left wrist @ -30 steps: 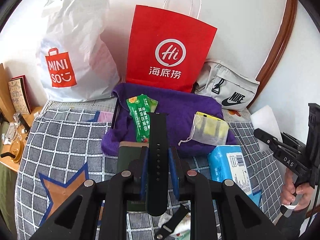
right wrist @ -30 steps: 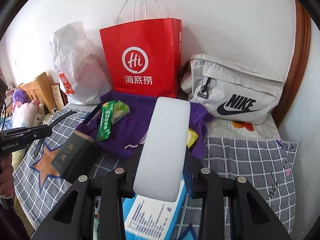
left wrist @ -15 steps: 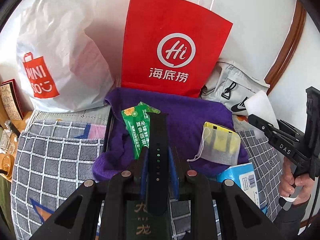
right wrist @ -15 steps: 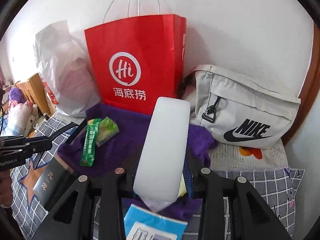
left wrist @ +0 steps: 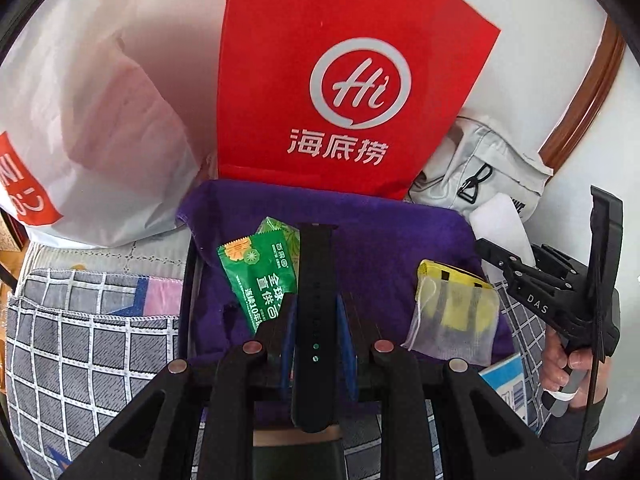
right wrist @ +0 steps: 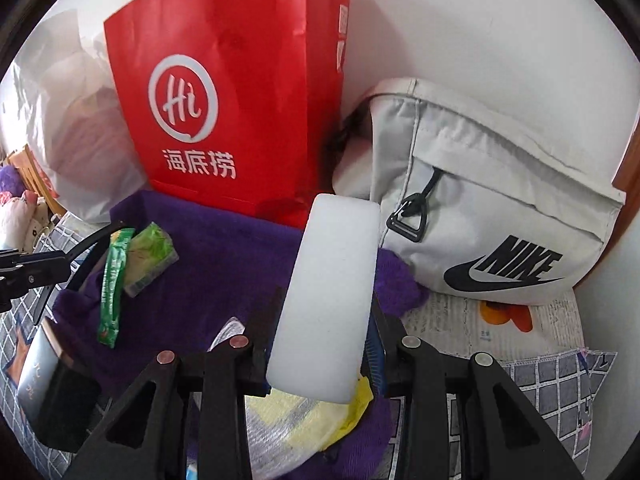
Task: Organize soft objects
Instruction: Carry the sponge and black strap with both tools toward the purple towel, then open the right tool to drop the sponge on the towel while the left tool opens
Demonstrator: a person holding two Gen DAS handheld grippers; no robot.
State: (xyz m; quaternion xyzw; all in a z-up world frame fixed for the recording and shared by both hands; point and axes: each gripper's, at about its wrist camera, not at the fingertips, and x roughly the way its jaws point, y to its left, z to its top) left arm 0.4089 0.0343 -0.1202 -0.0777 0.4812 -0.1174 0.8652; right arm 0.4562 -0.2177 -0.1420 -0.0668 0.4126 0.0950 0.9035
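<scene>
My left gripper is shut on a black watch strap that stands up between its blue pads, over a purple towel. On the towel lie green sachets and a mesh pouch with yellow contents. My right gripper is shut on a white foam block, held over the towel near a grey Nike bag. The right gripper with the white block also shows at the right of the left wrist view, held by a hand.
A red paper bag and a white plastic bag stand against the wall behind the towel. A checked grey cover lies around it. A dark box and a blue pack rest near the towel's front edge.
Both grippers moved forward towards the bags at the wall, so the towel and bags loom larger. The strap and the foam block stayed gripped.
</scene>
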